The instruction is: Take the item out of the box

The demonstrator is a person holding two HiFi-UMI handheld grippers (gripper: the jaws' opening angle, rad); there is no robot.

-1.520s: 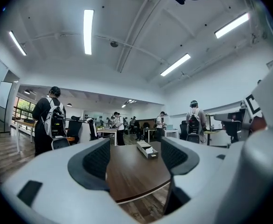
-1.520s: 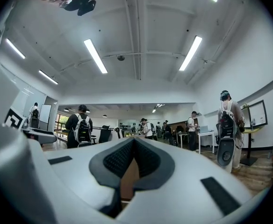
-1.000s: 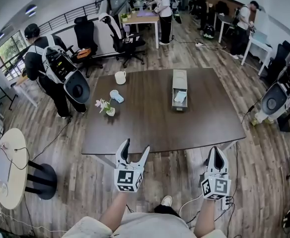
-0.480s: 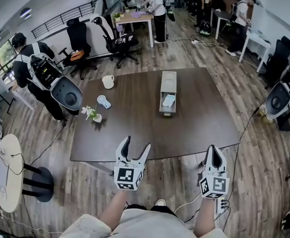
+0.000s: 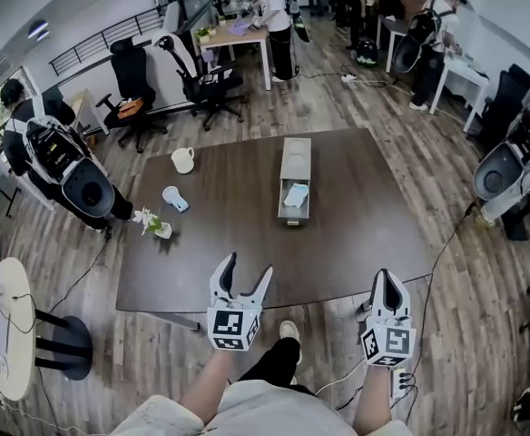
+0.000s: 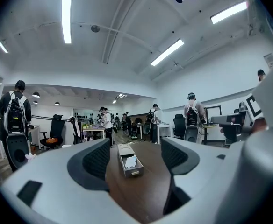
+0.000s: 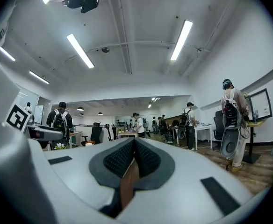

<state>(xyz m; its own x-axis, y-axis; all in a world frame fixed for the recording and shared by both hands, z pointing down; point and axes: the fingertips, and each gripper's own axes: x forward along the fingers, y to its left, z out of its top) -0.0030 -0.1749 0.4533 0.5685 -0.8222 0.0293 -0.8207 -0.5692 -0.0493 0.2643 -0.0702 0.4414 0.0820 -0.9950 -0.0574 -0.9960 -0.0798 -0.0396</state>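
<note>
A long grey box with an open drawer lies on the dark brown table, past its middle. A white item rests in the drawer. The left gripper view shows the same box and white item straight ahead between the jaws. My left gripper hangs open over the table's near edge, well short of the box. My right gripper is shut and empty, just off the near right corner of the table.
A white mug, a small blue-and-white object and a little flower pot stand on the table's left part. Office chairs, desks and several people fill the room beyond. A round white side table is at the left.
The view has shifted, so the table and box sit further left in the head view. Both grippers keep their pose, left open, right shut.
</note>
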